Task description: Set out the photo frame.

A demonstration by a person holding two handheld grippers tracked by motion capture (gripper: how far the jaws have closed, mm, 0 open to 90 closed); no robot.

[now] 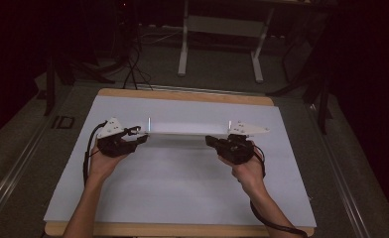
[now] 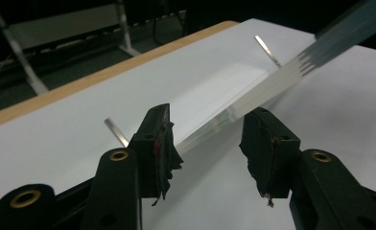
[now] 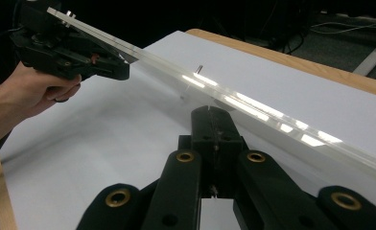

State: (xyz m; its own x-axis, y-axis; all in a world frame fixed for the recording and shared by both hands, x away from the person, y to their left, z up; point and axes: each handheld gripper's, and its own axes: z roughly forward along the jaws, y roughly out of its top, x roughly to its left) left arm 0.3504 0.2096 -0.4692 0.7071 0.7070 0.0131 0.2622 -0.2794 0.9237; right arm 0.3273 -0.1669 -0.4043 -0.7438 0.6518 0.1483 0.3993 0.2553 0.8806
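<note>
A long clear acrylic strip (image 1: 188, 129) stands raised on thin metal pins (image 2: 116, 132) above the white table sheet (image 1: 182, 183), across its middle. My left gripper (image 2: 210, 143) is open at the strip's left end. The clear strip's (image 2: 234, 112) edge runs between the two jaws without either pad pressing on it. My right gripper (image 3: 212, 115) is shut, with nothing seen between its jaws. Its tip sits just under the near edge of the strip (image 3: 253, 108) near the right end. In the high view the left gripper (image 1: 140, 137) and right gripper (image 1: 211, 141) face each other.
The white sheet lies on a wooden table (image 1: 182, 95) whose edge shows at the back and front. A white desk frame (image 1: 222, 29) and cables (image 1: 133, 59) stand on the dark floor beyond. A hand (image 3: 28, 98) holds the left gripper in the right gripper view.
</note>
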